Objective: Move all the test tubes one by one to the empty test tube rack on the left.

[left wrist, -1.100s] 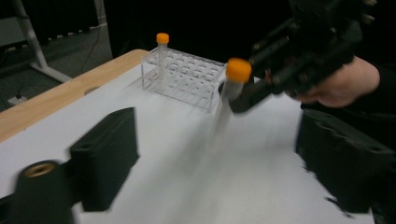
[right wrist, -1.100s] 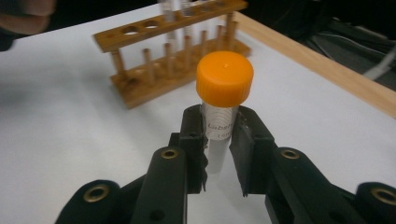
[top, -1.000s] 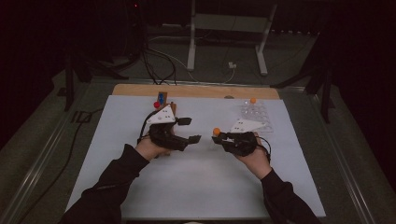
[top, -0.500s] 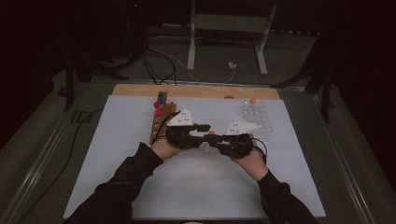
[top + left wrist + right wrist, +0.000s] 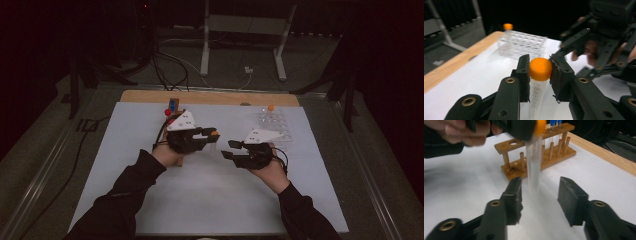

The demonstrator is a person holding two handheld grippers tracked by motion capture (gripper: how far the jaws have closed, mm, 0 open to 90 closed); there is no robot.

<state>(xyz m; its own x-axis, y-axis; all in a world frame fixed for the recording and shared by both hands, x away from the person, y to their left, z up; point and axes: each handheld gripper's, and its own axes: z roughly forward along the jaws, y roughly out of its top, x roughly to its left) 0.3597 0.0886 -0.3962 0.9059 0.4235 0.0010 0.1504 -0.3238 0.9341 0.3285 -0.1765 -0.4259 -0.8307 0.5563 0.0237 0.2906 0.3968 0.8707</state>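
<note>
White worktop (image 5: 210, 200), dark room. Left hand-held gripper (image 5: 539, 71), jaws just closing, clamps capped tube (image 5: 538, 82): light, slick, brittle; grip below cap. Right hand-held gripper (image 5: 540, 187) just opening, empty.

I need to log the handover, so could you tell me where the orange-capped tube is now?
The orange-capped tube sits clamped at its cap in the left hand-held gripper, left of the right hand-held gripper.
</note>
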